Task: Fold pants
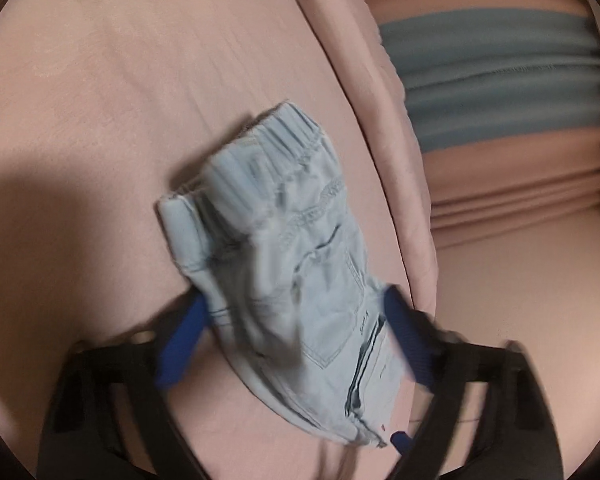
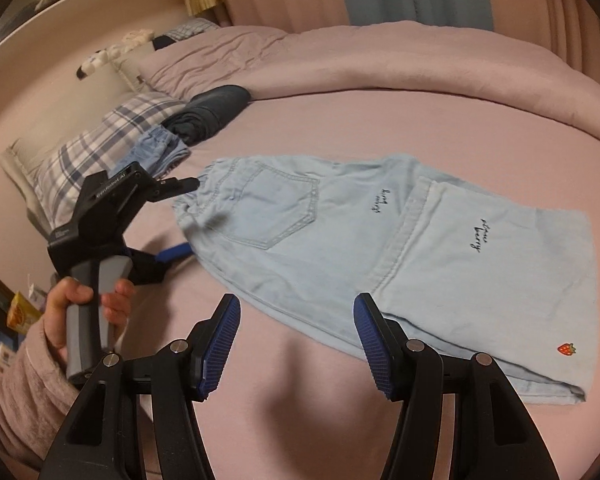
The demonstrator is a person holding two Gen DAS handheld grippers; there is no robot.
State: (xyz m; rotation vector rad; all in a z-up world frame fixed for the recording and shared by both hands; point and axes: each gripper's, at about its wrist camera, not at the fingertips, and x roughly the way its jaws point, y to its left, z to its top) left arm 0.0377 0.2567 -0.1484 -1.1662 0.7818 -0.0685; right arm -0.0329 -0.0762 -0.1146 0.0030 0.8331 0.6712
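Left wrist view: left hand-held gripper [image 1: 296, 344] has its fingers spread wide on either side of the light blue pants [image 1: 284, 264], waistband end; cannot tell whether the pads actually grip the cloth, picture blurred. Pants lie on the pink bed [image 1: 100, 120].

Right wrist view: right hand-held gripper [image 2: 296, 344] wide open, holding nothing, hovering just short of the near edge of the pants [image 2: 380, 240], which lie flat with legs folded back. Left hand-held gripper [image 2: 188, 216] sits at the waistband. Plaid pillow [image 2: 112, 136] and dark folded clothes [image 2: 208, 116] beyond.
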